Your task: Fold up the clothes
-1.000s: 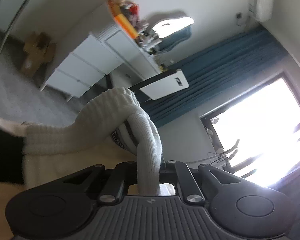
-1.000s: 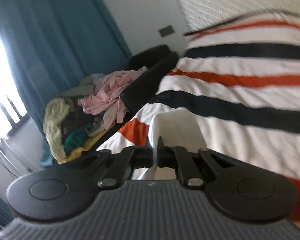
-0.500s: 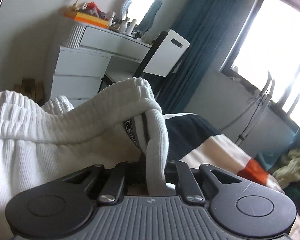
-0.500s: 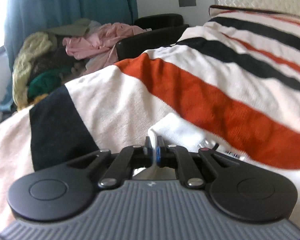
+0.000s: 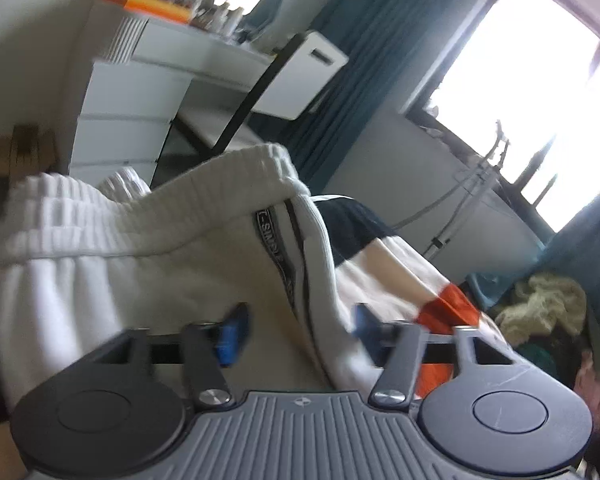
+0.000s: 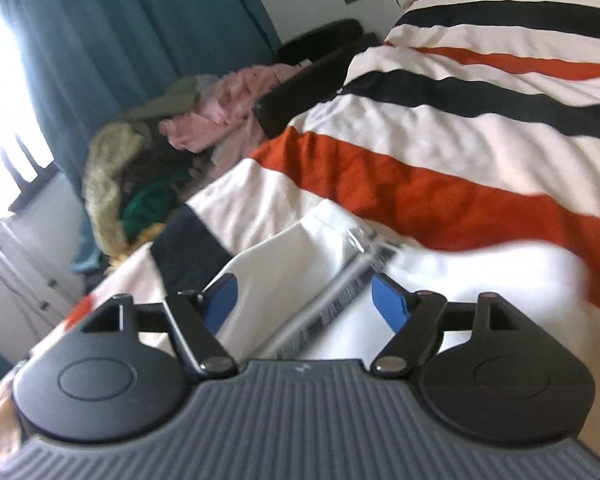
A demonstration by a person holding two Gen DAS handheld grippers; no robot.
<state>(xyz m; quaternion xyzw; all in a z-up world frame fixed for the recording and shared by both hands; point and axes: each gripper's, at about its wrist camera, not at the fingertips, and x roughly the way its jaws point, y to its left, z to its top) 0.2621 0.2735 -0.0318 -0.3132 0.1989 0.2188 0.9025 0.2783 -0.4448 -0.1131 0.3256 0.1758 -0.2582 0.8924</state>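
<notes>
Your left gripper (image 5: 296,330) has its jaws spread wide, blue pads (image 5: 231,336) apart, and the white trousers (image 5: 148,264) are bunched right in front of it — the ribbed waistband rises toward 12 o'clock and the side seam with its dark printed stripe runs down between the fingers, not pinched by either pad. Your right gripper (image 6: 304,300) is wide too (both blue pads clear of the cloth), hovering over a white trouser leg (image 6: 300,256) that lies flat on the striped blanket (image 6: 440,128); its grey printed stripe passes between the fingers toward 1 o'clock. At 10 o'clock in the right wrist view sits a heap of clothes (image 6: 168,140) under the teal curtain (image 6: 120,40). The left wrist view shows a white dresser (image 5: 132,100) at 10 o'clock.
</notes>
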